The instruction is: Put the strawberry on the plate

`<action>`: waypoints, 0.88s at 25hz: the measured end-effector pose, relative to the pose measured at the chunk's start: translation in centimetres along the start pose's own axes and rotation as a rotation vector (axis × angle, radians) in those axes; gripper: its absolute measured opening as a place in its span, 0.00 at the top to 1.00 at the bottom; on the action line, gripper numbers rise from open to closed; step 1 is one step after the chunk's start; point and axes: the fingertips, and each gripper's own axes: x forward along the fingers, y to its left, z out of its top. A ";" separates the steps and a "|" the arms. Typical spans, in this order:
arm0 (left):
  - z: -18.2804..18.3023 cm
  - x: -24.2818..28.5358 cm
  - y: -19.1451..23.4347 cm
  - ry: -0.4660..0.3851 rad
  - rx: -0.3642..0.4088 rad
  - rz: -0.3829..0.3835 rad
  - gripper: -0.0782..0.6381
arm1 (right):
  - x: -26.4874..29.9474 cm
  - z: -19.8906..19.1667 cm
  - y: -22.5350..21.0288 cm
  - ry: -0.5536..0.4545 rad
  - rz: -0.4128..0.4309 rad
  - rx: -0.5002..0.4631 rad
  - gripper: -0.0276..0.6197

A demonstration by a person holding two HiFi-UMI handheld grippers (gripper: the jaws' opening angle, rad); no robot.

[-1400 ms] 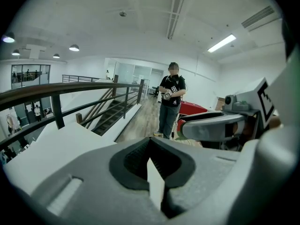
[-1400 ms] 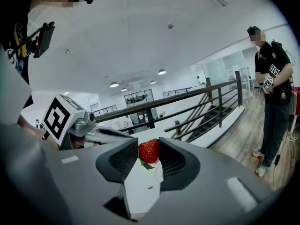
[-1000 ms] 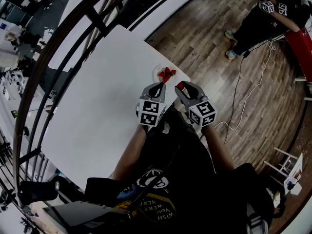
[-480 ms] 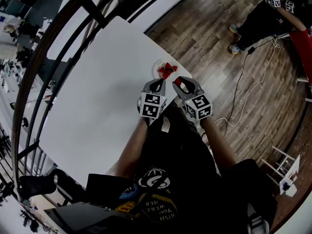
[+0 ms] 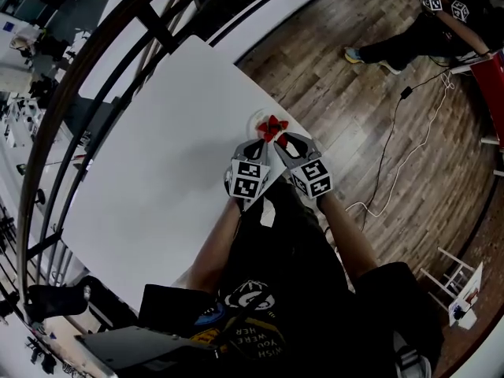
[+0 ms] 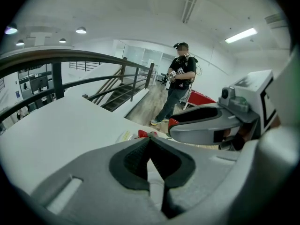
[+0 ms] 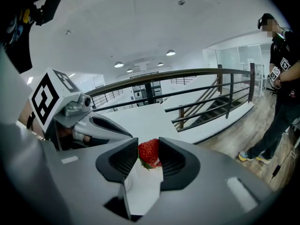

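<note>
Right gripper (image 7: pixel 148 142): fingers clenched on the strawberry (image 7: pixel 149 151), one pad on each side of it. Berry sits at the fingertips with white bench showing below it.

Orientation: long axis runs roughly along the fingers. Green leaf end faces back toward the gripper camera and low; red tip points forward and up, out past the fingertips.

Left gripper (image 6: pixel 149 138): fingers closed on each other, pads meeting at the tips, nothing between them.

Head view: both grippers side by side, tips converging on the plate (image 5: pixel 257 120), which sits near the corner of the white bench (image 5: pixel 157 172). Right gripper's tips are at the plate's near right edge, left gripper (image 5: pixel 254 145) at its near left edge. Can't tell whether the held berry touches the plate.

Plate already carries something red (image 5: pixel 272 126), also visible low in the left gripper view (image 6: pixel 143 134). Probably more strawberry, but it's too small to be sure.

A second person stands on the wood floor beyond the bench (image 6: pixel 180 78).
</note>
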 end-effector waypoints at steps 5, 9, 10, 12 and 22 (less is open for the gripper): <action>-1.0 0.9 0.6 0.030 -0.006 0.004 0.88 | 1.6 -1.5 -0.7 0.031 -0.007 0.004 0.74; -0.9 1.2 1.1 0.033 -0.024 0.011 0.88 | 2.2 -1.8 -1.2 0.042 -0.006 0.001 0.74; -1.0 1.3 1.2 0.035 -0.028 0.010 0.88 | 2.3 -2.0 -1.3 0.044 -0.007 0.003 0.74; -1.4 1.6 1.2 0.044 -0.030 0.009 0.88 | 2.5 -2.5 -1.5 0.050 -0.008 0.010 0.74; -2.3 2.6 1.3 0.065 -0.049 0.007 0.88 | 3.2 -4.2 -2.3 0.086 -0.009 0.013 0.74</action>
